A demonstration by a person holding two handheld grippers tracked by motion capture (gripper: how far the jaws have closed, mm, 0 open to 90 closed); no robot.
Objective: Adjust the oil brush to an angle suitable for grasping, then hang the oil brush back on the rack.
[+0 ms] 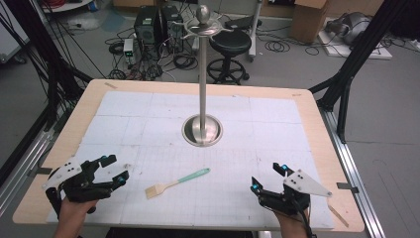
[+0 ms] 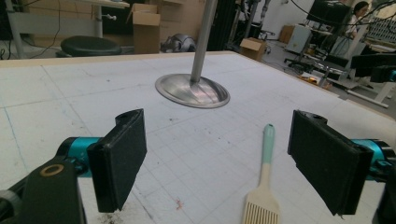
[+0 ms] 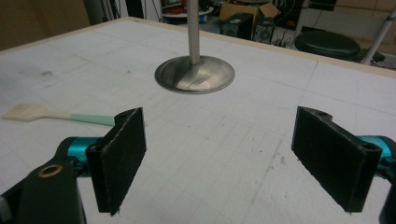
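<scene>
Brush (image 1: pixel 177 182): lies flat on the white gridded mat (image 1: pixel 148 129), near the front edge, between the two grippers and apart from both. Mint-green handle points toward the stand, pale bristle head toward the person.

Left gripper (image 1: pixel 111 168): jaws spread wide, nothing between them, touching nothing. In the left gripper view the brush (image 2: pixel 262 186) sits on the mat in the gap ahead, closer to the right-hand jaw, bristle end nearest the camera.

Right gripper (image 1: pixel 267 178): jaws also wide apart, empty. In the right gripper view the brush (image 3: pixel 60 115) is off to the left, its handle tip hidden behind the left-hand jaw.

Each gripper is held by a hand coming in from the bottom edge, left hand (image 1: pixel 74 210), right hand (image 1: pixel 289 223).

Metal stand (image 1: pixel 202 74): round base at mat centre, upright pole, hooked ring and ball knob on top. Clear space between the brush and the stand base.

Surface: the mat is scuffed with faint marks and sits on a wooden table (image 1: pixel 317 129).

Room: black stool (image 1: pixel 230 49), computer towers (image 1: pixel 156 27), loose cables on a grey floor, cardboard boxes (image 1: pixel 309 17), black frame legs either side.
</scene>
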